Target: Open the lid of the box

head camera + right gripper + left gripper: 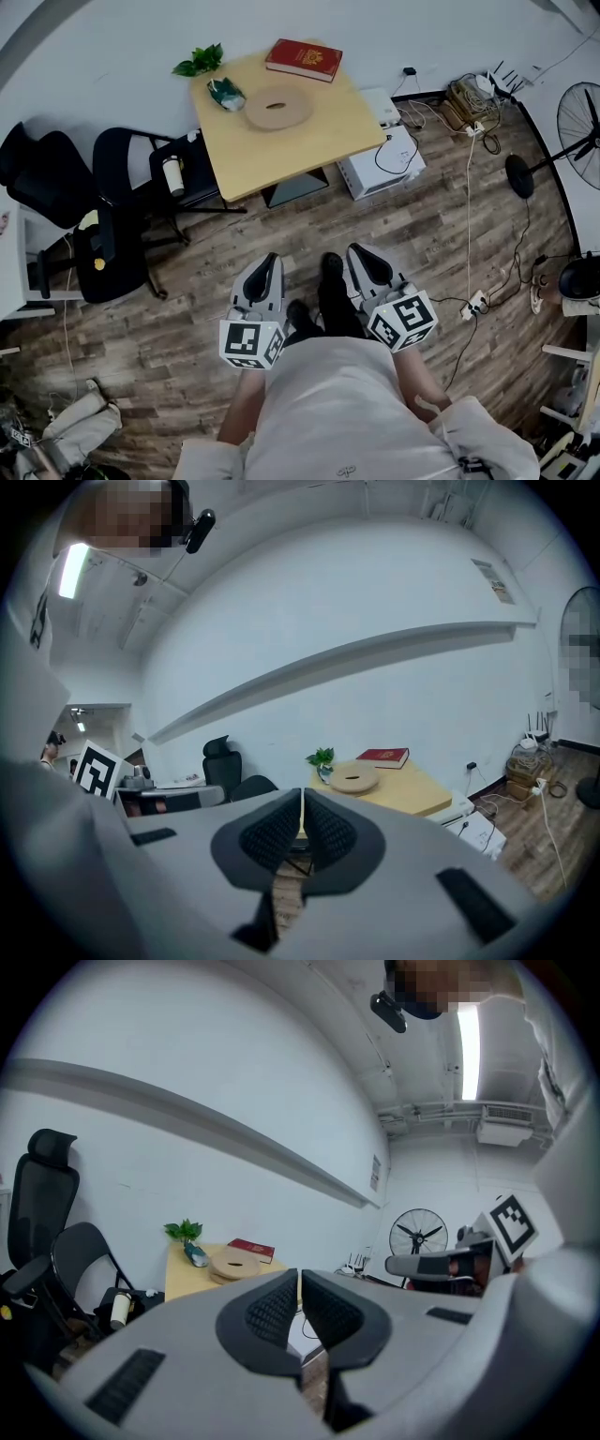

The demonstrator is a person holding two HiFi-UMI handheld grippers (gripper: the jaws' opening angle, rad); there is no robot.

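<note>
Rnd wood box on table

The surface reads as pale, smooth, matt wood laminate, the round box as matt light wood, the book cover red, the floor grained planks, and the left hand-held gripper and right hand-held gripper matt grey plastic with black dimpled pads.

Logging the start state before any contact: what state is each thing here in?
Left hand-held gripper: shut, empty, well short of the table.
Right hand-held gripper: shut, empty.
Box: lid on, untouched, on the table.
Book: closed, lying flat.
Fan: upright; cannot tell whether it is running.
</note>
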